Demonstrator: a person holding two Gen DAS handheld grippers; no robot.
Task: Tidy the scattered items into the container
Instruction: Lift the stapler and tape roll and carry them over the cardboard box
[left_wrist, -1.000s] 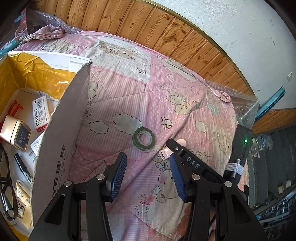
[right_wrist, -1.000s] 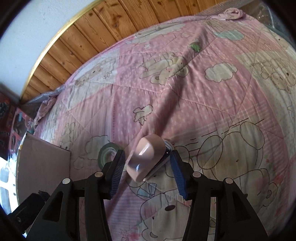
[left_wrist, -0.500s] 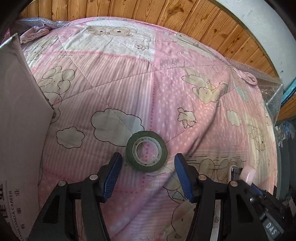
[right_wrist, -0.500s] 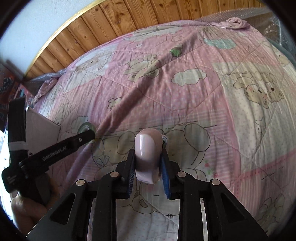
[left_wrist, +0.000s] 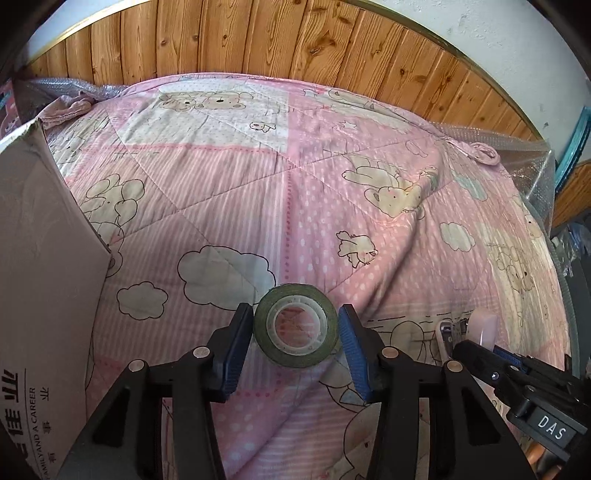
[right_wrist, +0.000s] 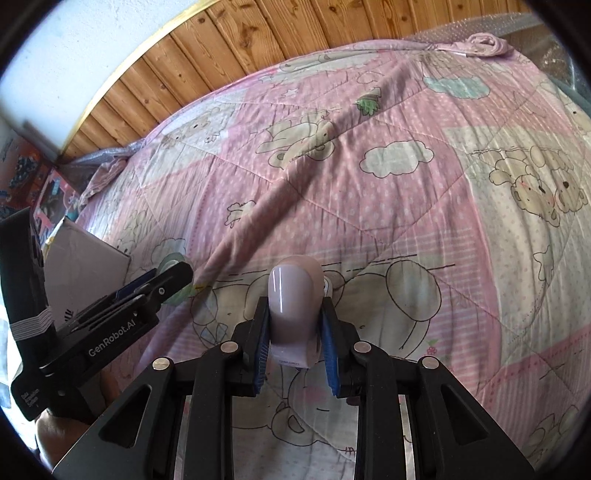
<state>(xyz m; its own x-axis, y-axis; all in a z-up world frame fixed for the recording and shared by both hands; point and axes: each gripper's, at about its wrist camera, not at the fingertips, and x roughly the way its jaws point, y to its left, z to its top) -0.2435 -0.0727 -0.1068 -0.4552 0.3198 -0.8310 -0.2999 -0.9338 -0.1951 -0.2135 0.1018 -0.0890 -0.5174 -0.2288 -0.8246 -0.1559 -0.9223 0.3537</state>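
A dark green tape roll (left_wrist: 295, 356) lies flat on the pink quilt (left_wrist: 258, 192). My left gripper (left_wrist: 295, 321) has it between its blue pads, which press on both sides of the roll. In the right wrist view the same roll (right_wrist: 170, 259) peeks out behind the left gripper (right_wrist: 173, 278). My right gripper (right_wrist: 293, 325) is shut on a pale pink stapler (right_wrist: 291, 291), held just above the quilt (right_wrist: 406, 206). That stapler (left_wrist: 484, 326) also shows at the lower right of the left wrist view.
A cardboard box (left_wrist: 44, 288) stands against the left side, its wall close to the left gripper; it appears again as the box (right_wrist: 86, 258) in the right wrist view. Wood panelling (left_wrist: 295, 40) backs the bed. Bubble wrap (left_wrist: 532, 155) lines the right edge.
The left gripper has moved forward over the tape roll and narrowed its jaws onto it. The right gripper stays shut on the stapler and has shifted only slightly.
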